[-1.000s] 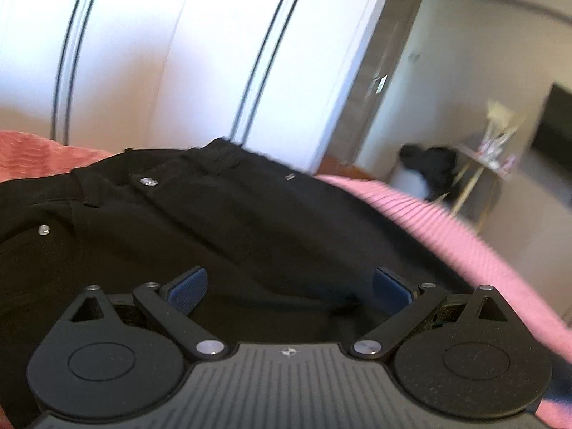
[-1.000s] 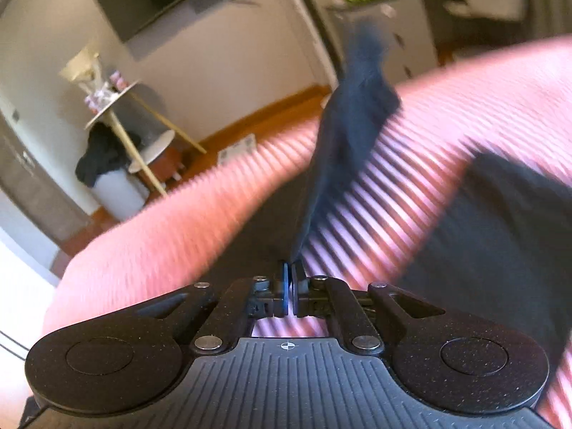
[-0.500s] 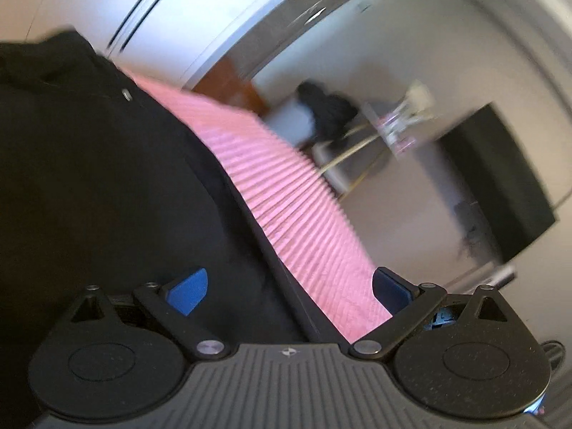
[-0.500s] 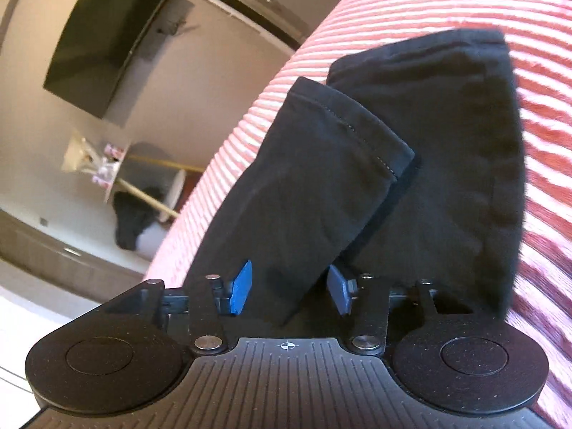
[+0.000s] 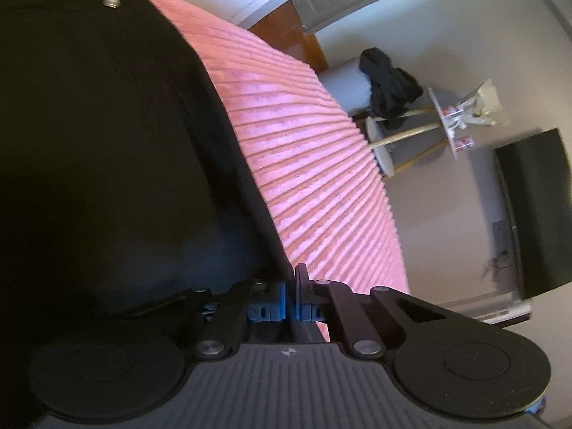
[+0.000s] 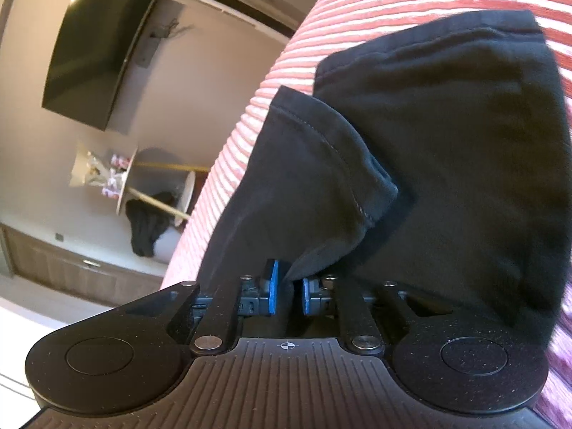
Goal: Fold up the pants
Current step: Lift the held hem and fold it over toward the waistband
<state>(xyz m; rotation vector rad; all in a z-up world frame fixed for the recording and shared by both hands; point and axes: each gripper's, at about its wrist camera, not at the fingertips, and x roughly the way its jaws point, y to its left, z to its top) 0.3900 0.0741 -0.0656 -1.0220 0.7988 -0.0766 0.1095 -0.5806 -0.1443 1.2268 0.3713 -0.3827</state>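
My left hand-held gripper [image 5: 290, 298] pinches the pants [image 5: 107, 150] edge at 6 o'clock. My right hand-held gripper [image 6: 287, 291] clamps a leg hem [image 6: 321, 178]. I judge the folding barely begun.

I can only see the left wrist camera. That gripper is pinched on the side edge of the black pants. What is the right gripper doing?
Observer: The right gripper is shut on a fold of the black pants, near a leg end.
Operator: Are the two legs stacked evenly?
Observer: No. The nearer leg's stitched hem lies across the other leg, short of its end.
Operator: Is anything hanging off the bed?
Observer: Not in that view. The far leg end lies on the pink ribbed bedspread, inside its edge.
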